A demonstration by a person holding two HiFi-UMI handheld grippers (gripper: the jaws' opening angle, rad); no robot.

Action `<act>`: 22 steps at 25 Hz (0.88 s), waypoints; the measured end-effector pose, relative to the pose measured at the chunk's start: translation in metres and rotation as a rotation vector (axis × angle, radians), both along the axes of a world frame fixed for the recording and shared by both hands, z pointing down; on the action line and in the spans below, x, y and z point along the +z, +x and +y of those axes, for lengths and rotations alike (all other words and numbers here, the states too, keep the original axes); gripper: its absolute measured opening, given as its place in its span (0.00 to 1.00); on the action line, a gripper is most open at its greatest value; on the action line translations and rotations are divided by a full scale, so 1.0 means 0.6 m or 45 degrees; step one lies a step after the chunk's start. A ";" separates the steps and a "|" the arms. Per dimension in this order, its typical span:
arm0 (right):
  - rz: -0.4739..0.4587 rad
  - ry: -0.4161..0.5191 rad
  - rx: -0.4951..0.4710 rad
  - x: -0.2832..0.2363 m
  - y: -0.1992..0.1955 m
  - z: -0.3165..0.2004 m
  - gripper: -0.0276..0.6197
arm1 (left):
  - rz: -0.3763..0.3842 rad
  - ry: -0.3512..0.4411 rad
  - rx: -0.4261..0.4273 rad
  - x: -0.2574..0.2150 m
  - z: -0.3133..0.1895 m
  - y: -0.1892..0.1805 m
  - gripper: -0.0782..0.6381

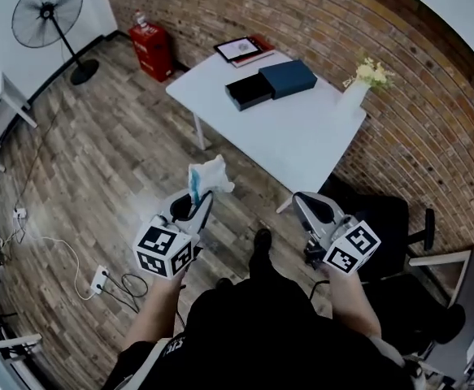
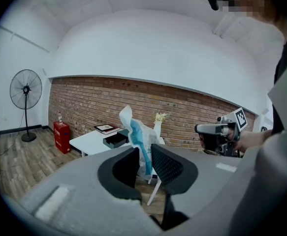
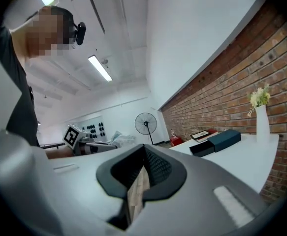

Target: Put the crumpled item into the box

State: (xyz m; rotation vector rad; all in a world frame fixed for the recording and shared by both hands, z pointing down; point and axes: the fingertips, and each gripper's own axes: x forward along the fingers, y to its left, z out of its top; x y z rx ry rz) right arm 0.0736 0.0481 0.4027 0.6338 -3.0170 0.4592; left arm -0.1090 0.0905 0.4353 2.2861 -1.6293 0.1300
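Two hand-held grippers, one per hand, both off the surface (image 1: 302,145) on its near side, over the floor (image 1: 115,161).

Left hand-held gripper (image 1: 197,203): jaws partly closed, pinching a wad (image 1: 210,174), which is white, crumpled, with a blue streak. In the left gripper view the wad (image 2: 133,129) stands up from between the black pads (image 2: 126,166), which both press on its lower part.

Right hand-held gripper (image 1: 302,199): jaws brought together at the tips, nothing held. Its own view shows only a sliver of floor below the closed pads (image 3: 155,167).

The wad hangs clear of the surface, off its near left corner, well apart from the box.

Counts:
- One wad.
- One box (image 1: 269,85), dark blue, on the surface toward its far end, black drawer slid out to the left.
- One tablet (image 1: 238,49) at the surface's far corner.
- One white vase (image 1: 352,96) with pale flowers at the surface's right edge.
- One fan (image 1: 48,15), far left of the surface.
- One red case (image 1: 151,51) beyond the surface's far left corner.
- One black chair (image 1: 387,226) at the surface's near right.
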 end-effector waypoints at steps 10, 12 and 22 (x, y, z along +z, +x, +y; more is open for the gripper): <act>-0.034 -0.031 -0.089 -0.001 -0.028 -0.219 0.04 | 0.018 0.000 -0.063 -0.030 -0.197 0.001 0.21; -0.041 -0.042 -0.105 0.000 -0.029 -0.246 0.04 | 0.015 -0.007 -0.070 -0.032 -0.226 0.003 0.21; -0.026 -0.059 -0.154 0.023 0.012 -0.358 0.04 | 0.058 -0.023 -0.108 -0.031 -0.337 0.030 0.21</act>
